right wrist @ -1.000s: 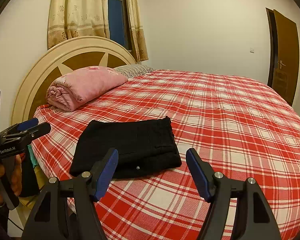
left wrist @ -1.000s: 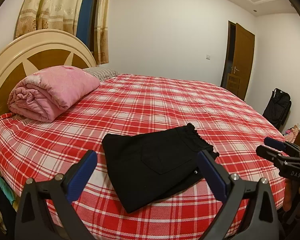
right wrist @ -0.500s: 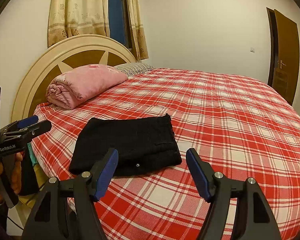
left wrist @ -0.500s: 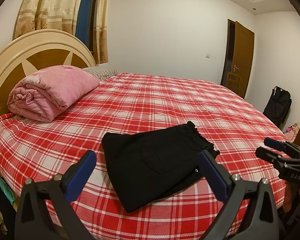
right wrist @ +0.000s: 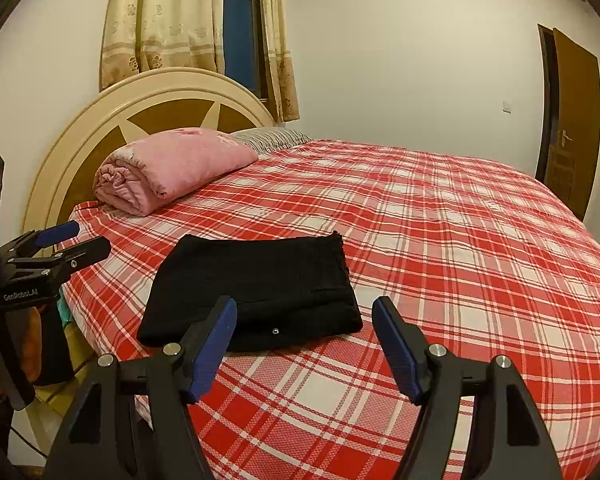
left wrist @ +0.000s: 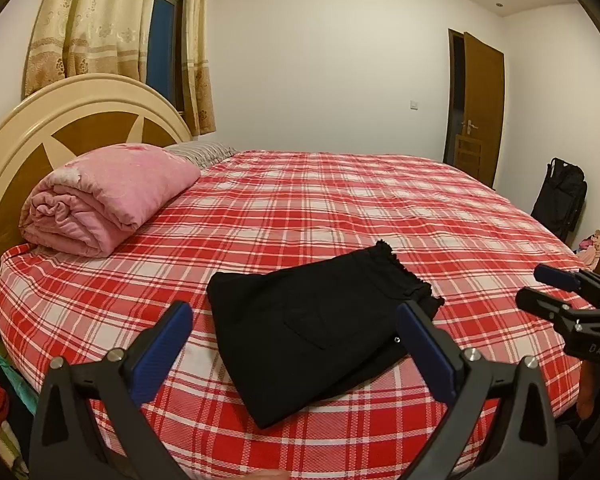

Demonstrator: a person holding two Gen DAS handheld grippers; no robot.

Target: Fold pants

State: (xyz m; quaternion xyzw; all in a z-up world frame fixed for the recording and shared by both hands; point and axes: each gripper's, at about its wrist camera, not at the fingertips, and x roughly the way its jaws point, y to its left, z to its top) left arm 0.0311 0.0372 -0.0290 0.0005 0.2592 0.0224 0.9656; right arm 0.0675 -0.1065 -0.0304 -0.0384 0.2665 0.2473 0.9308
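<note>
Both fisheye cameras look forward and slightly down along their own blue-padded fingers, from just off the near edge of the red-and-white plaid bed [left wrist: 340,208]. The left wrist view stands nearer the cream-and-brown round headboard [left wrist: 60,128] end; the right wrist view stands toward the foot. Both share the folded black pants [left wrist: 316,328] [right wrist: 256,284], the rolled pink blanket [left wrist: 108,196] [right wrist: 172,168] and the brown wooden door [left wrist: 480,108].

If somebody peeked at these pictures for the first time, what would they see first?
Probably the big bed with its bright red checked sheet, filling most of the room. Black pants lie folded near its front edge, and a rolled pink blanket sits by the headboard.
</note>
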